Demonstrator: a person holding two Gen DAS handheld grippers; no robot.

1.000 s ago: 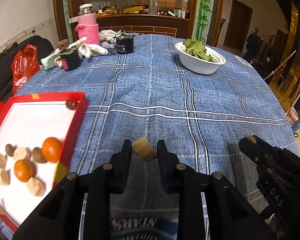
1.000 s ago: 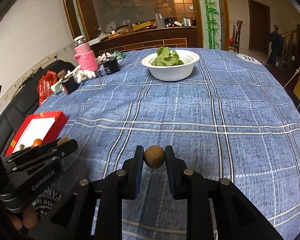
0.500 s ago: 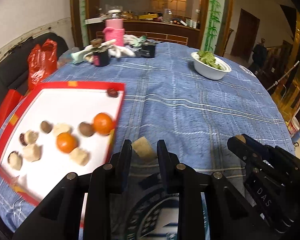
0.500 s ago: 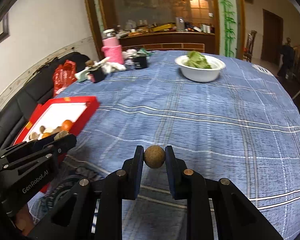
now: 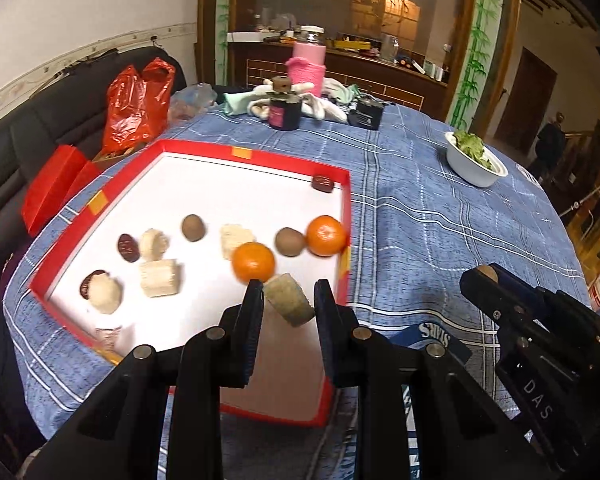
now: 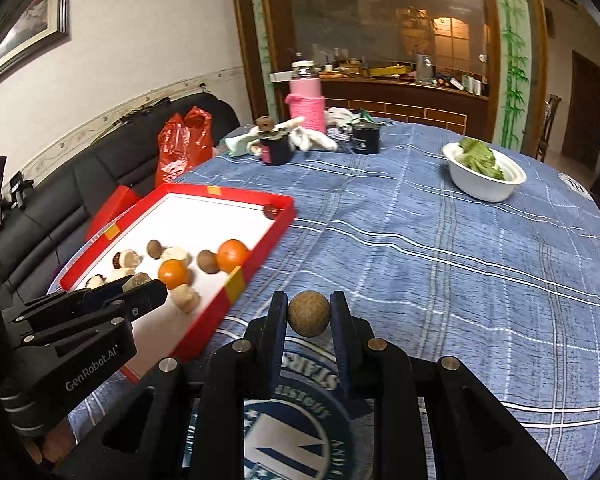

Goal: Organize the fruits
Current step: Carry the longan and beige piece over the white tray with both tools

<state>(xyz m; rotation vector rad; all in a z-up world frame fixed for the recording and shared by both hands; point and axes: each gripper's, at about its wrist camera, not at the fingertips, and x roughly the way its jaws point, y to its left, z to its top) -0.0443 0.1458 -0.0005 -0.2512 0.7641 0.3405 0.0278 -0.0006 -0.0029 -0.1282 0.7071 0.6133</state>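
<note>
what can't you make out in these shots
- Tray near corner: left wrist view, hidden behind the left gripper.
- Left gripper's beige chunk: blurred, kind of fruit unclear.
- Right gripper jaws: left wrist view, seen side-on.
- Counter clutter: right wrist view, too small.

Left gripper (image 5: 288, 300) fingers closed on a tilted pale chunk (image 5: 289, 299); right gripper (image 6: 309, 314) fingers clamp a round brown fruit (image 6: 309, 314).

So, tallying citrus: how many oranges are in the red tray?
2: one orange just ahead of the left gripper, the other orange against the red tray right wall.
</note>
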